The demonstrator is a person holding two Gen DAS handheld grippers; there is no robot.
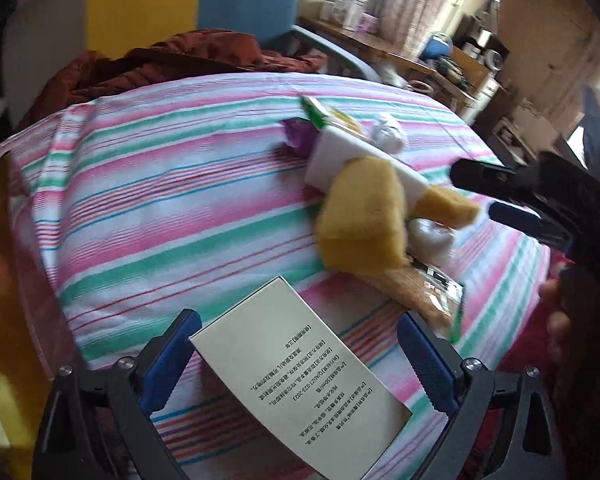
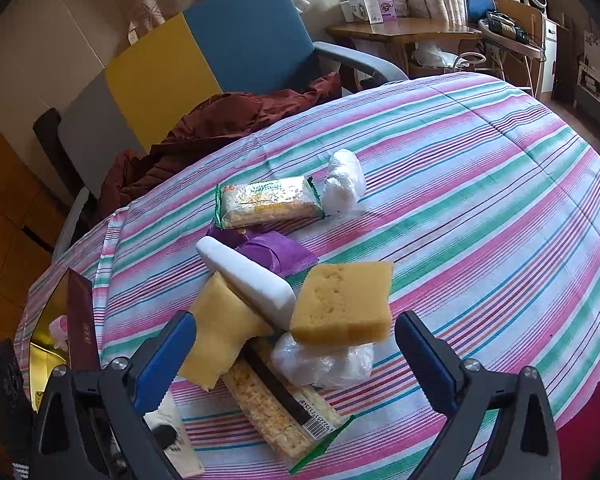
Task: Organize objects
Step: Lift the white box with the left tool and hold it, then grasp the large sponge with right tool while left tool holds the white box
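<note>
A cream box (image 1: 296,372) printed with black text lies on the striped sheet between the fingers of my left gripper (image 1: 300,336), which is open wide, its pads off the box's sides. Just beyond it is a pile: two yellow sponges (image 1: 360,216) (image 2: 344,300), a white block (image 2: 256,284), a purple wrapper (image 2: 276,252), cracker packs (image 2: 268,196) (image 2: 276,412) and clear-wrapped white bundles (image 2: 324,364). My right gripper (image 2: 296,320) hovers open over the near side of the pile with nothing clamped. It also shows as the right gripper (image 1: 480,194) at the pile's right edge.
The striped sheet (image 2: 480,200) covers a bed. A dark red jacket (image 2: 220,120) lies at its far edge before a blue and yellow chair (image 2: 240,40). A maroon and gold box (image 2: 76,320) stands open at the left edge. A cluttered wooden table (image 2: 400,32) is behind.
</note>
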